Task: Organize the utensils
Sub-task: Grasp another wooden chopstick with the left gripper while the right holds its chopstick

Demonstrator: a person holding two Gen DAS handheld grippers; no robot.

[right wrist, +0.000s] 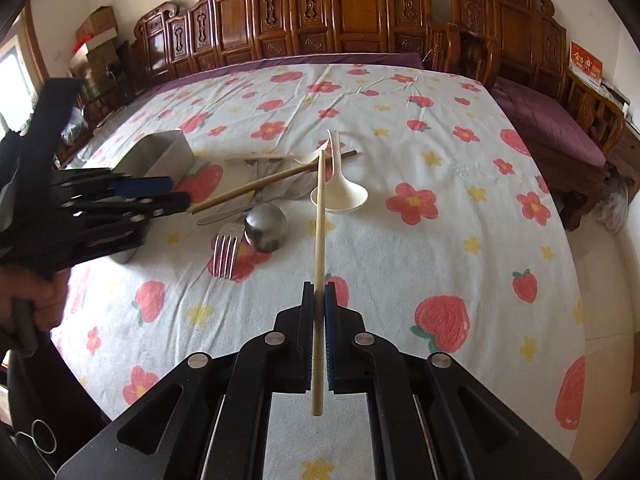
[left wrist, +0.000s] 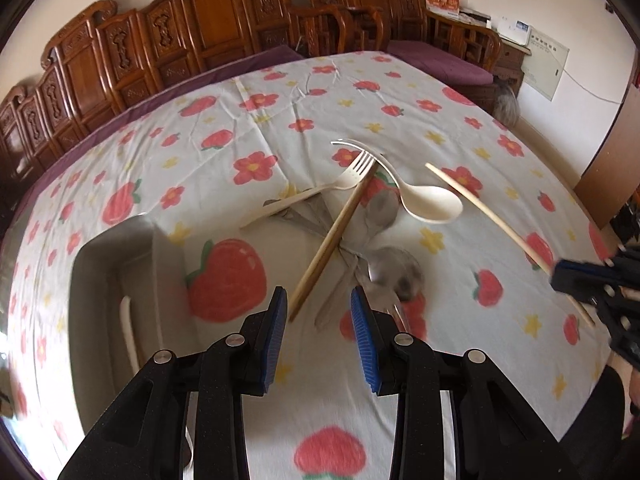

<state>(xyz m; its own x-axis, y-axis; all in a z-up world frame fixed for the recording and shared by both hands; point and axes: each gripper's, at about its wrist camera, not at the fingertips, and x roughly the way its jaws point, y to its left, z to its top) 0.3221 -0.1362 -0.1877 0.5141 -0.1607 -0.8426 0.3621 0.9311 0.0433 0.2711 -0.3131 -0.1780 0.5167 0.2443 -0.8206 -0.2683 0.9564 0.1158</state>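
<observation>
A heap of utensils lies on the flowered cloth: a cream fork, a cream spoon, a wooden chopstick, a metal spoon, a metal fork and a knife. My left gripper hovers open just above the near end of that chopstick, with nothing pressed between its pads. My right gripper is shut on a second chopstick, which it holds in the air over the cream spoon. In the left wrist view the right gripper shows at the right edge with its chopstick.
A grey metal organizer bin stands left of the heap, with a pale utensil inside; it also shows behind the left gripper as the bin. Carved wooden chairs line the table's far side. A hand grips the left tool.
</observation>
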